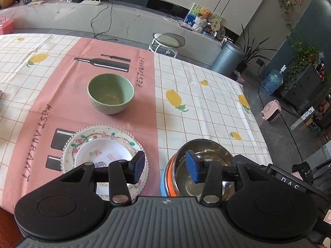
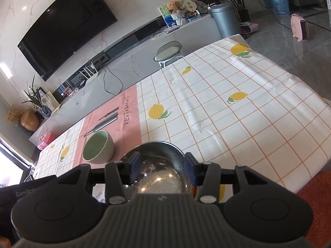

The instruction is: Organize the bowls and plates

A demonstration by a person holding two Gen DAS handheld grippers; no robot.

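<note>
- the shiny round steel bowl with an orange band (image 2: 157, 167) sits directly under the right gripper (image 2: 162, 165), whose jaws are spread wide and hold nothing; its rim appears to span the gap between them.
- the left gripper (image 1: 165, 166), likewise released and empty, hovers between that bowl and the small white dish resting inside a beaded clear glass plate (image 1: 103, 155).
- the ribbed pale green ceramic bowl (image 1: 111, 93) stands farther off on the pink placemat (image 1: 62, 103), apart from the rest; nothing blocks the way to it.
</note>
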